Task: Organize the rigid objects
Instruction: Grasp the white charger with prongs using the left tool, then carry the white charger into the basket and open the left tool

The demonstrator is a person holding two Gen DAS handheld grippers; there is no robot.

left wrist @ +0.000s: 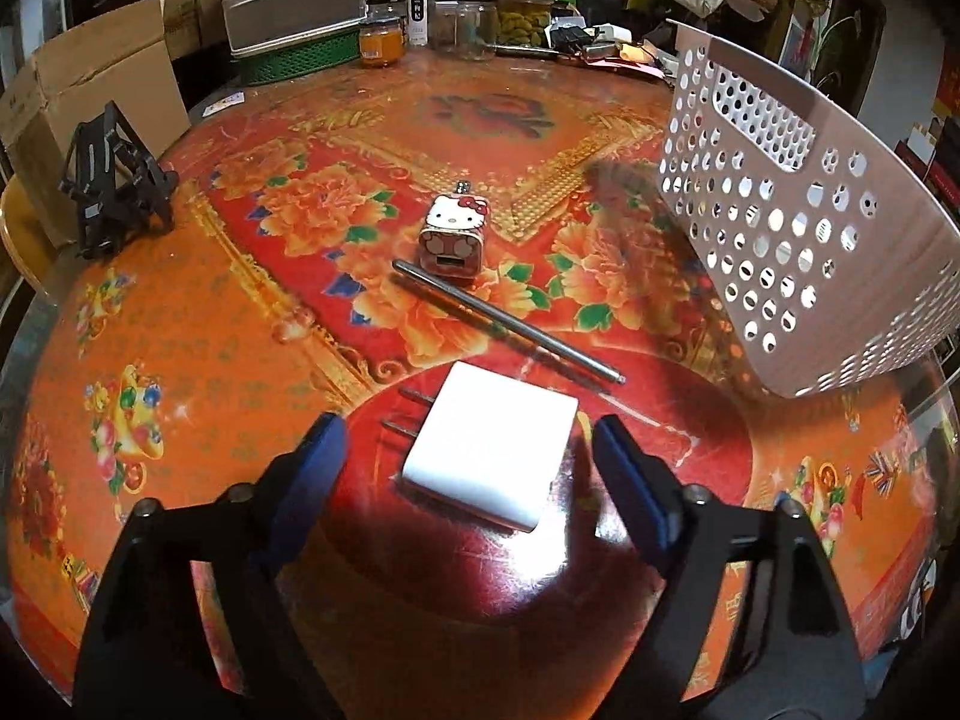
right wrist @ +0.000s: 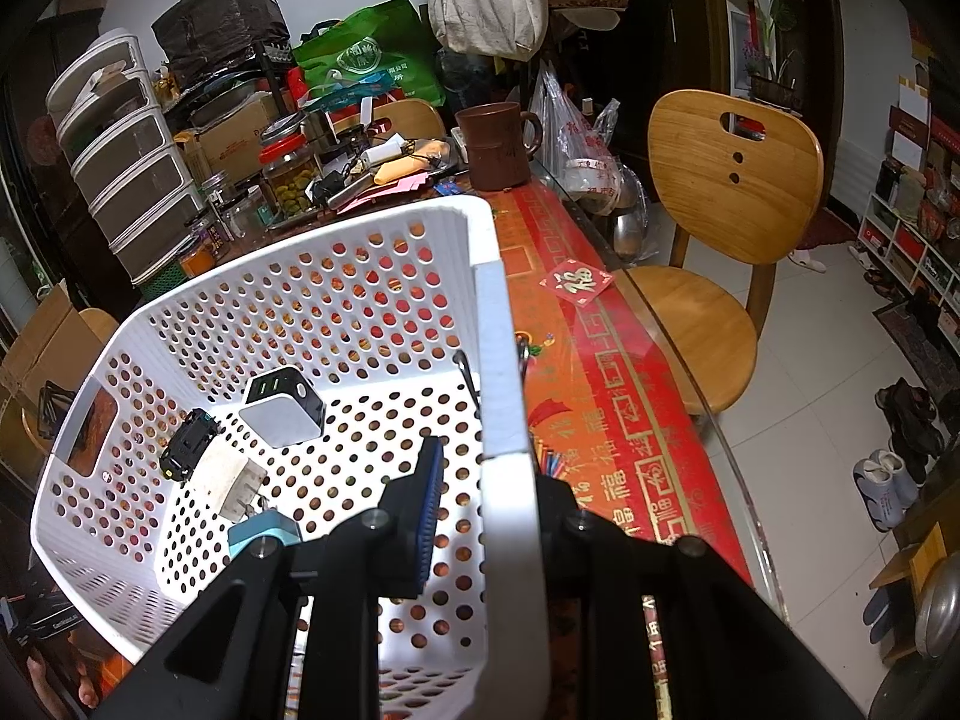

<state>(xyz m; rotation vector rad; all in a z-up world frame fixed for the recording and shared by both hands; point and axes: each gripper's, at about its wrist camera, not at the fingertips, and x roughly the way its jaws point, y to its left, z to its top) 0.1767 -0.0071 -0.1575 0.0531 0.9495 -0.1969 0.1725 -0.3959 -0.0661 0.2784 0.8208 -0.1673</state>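
Open tabletop (left wrist: 240, 312) flanks the white charger (left wrist: 492, 450); metal rod (left wrist: 507, 321) and basket (left wrist: 798, 228) crowd beyond

Right gripper (right wrist: 480, 516) clamped on near wall of white perforated basket (right wrist: 360, 276); blue-padded finger (right wrist: 427, 516) inside, other finger outside, hidden behind wall. Basket tilted on red patterned table (right wrist: 606, 372). Inside basket: silver cube charger (right wrist: 282, 408), black small part (right wrist: 187, 441), white plug adapter (right wrist: 231, 480), light-blue adapter (right wrist: 264, 534) near finger. Wooden chair (right wrist: 714, 228) beside table. Brown mug (right wrist: 495, 144) beyond basket.
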